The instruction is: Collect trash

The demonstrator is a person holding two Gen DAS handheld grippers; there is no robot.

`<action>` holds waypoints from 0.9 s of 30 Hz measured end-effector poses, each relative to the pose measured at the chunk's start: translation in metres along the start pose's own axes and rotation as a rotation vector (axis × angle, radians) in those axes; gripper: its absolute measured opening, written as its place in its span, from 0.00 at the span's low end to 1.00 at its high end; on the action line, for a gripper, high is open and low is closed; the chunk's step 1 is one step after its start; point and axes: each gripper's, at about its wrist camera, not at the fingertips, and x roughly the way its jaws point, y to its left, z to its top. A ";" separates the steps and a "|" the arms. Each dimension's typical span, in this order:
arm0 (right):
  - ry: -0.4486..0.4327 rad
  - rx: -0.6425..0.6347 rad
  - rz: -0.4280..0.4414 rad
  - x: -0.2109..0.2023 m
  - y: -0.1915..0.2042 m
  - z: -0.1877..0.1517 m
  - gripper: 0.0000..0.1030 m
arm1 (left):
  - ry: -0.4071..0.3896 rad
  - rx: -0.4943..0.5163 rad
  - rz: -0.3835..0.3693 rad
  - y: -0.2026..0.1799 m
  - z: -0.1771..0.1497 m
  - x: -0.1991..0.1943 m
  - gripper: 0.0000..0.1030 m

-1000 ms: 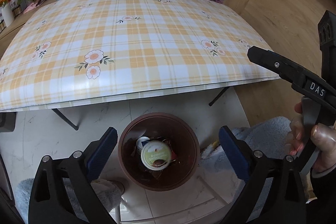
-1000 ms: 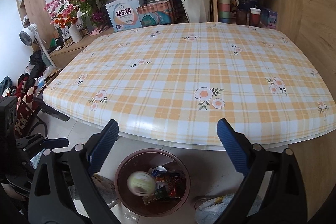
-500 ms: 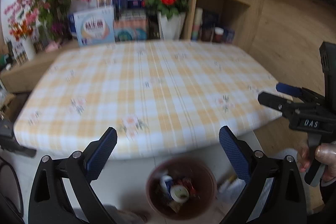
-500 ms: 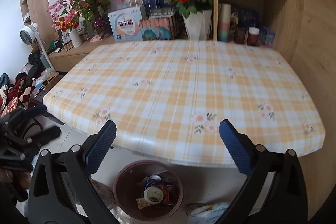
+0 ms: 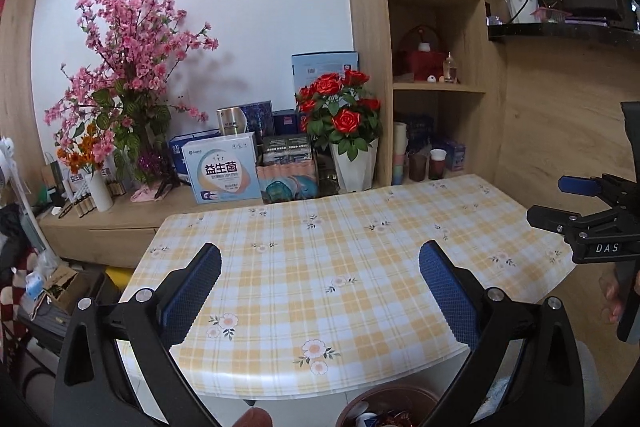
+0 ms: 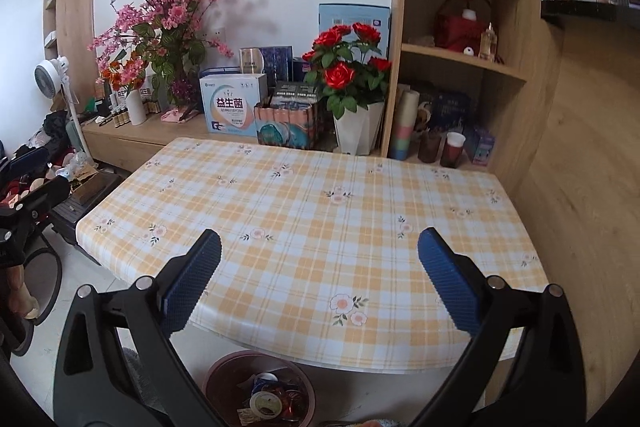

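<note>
A brown round trash bin [image 6: 224,373] stands on the floor under the near edge of the table, with cups, a lid and wrappers inside. Its rim also shows at the bottom of the left wrist view [image 5: 384,397]. My left gripper [image 5: 320,269] is open and empty, raised above the yellow plaid tablecloth [image 5: 340,247]. My right gripper [image 6: 320,257] is open and empty, also above the table [image 6: 320,203]. The right gripper shows at the right of the left wrist view [image 5: 560,201]. The left gripper shows at the left edge of the right wrist view [image 6: 36,173].
Behind the table stand a white vase of red roses [image 6: 356,95], boxes [image 6: 232,107] and pink blossom branches [image 6: 172,3]. A wooden shelf unit [image 6: 460,59] with cups is at the right. Clutter and a fan [image 6: 50,75] are on the left.
Both grippers have risen and tilted up, so the views now look across the table to the wall. The bin has dropped to the bottom edge of both views.
</note>
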 end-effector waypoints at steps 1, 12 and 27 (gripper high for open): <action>-0.003 -0.004 0.000 -0.001 0.001 0.002 0.94 | -0.001 -0.008 -0.004 0.000 0.001 0.000 0.94; -0.009 -0.025 0.001 -0.009 0.010 0.011 0.94 | -0.012 -0.032 -0.009 0.001 0.009 -0.010 0.94; -0.008 -0.028 0.000 -0.011 0.013 0.012 0.94 | 0.003 -0.044 -0.021 0.002 0.009 -0.011 0.94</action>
